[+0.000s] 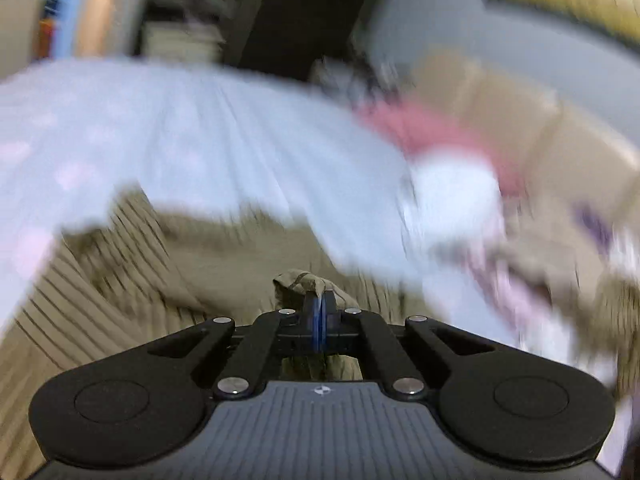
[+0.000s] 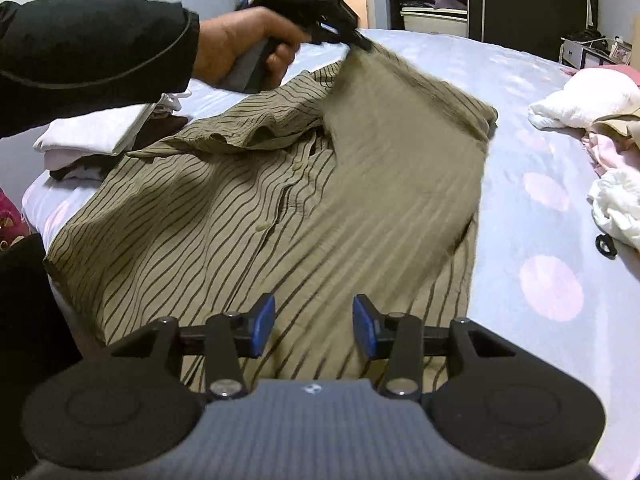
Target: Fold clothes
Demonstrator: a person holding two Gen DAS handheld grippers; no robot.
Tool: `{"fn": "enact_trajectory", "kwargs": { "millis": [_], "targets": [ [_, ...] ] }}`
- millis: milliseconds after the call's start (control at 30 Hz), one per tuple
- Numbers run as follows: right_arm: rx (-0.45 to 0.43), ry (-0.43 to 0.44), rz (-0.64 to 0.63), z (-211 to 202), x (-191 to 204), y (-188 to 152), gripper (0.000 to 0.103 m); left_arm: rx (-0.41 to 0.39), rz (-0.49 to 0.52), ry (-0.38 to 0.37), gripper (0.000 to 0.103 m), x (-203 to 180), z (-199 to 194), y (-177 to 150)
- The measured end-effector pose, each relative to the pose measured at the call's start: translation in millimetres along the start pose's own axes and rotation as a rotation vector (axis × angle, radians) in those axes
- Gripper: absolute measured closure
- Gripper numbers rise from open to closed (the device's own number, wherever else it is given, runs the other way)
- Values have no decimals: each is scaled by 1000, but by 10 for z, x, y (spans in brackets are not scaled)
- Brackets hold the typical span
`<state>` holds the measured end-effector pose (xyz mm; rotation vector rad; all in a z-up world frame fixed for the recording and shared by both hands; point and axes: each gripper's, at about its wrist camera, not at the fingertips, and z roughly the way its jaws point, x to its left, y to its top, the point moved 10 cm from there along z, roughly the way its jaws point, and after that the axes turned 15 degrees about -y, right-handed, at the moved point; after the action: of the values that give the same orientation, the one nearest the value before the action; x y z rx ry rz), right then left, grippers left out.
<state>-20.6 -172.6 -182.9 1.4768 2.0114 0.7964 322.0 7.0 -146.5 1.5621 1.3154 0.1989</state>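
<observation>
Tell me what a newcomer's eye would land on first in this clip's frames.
First, the olive striped shirt spread across the middle of the bed, one side lifted and blurred as the left tongs, shut on the fabric, carry it over. Next, the right tongs hanging open and empty above the shirt's near hem. A pile of white and pink clothes waits at the bed's right edge.
</observation>
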Motion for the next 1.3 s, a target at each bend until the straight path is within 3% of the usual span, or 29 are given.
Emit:
{"fn": "enact_trajectory", "kwargs": {
  "millis": [33,133,233,267,333,533,633,800,967,1300],
  "targets": [
    [2,2,3,7,5,-3,56,-22,-24,48,103,105,-18,57],
    [8,6,-2,7,32,-25,56,171,-69,145,102,432,253,-199],
    [9,1,-1,-29,13,-44,56,201,-32,163,95,498,299,-289],
    [9,-3,4,-44,-8,-50,56,169,-37,160,84,506,256,-260],
    [16,-12,16,-73,-60,-72,56,104,-68,129,63,434,99,-219],
    [114,-7,-19,-171,-4,-310,55,-81,-165,30,62,192,-413,-107],
    [166,-3,-40,-224,34,-437,51,-15,-148,-89,62,-205,-509,-444],
    [254,3,-75,-319,93,-647,48,122,-37,-194,61,-826,-699,-1173],
    [337,10,-102,-426,141,-847,48,178,-38,-227,59,-1133,-1029,-1724],
    [400,25,7,-717,62,-1059,50,252,34,-312,52,-1667,-1435,-2337]
  ]
}}
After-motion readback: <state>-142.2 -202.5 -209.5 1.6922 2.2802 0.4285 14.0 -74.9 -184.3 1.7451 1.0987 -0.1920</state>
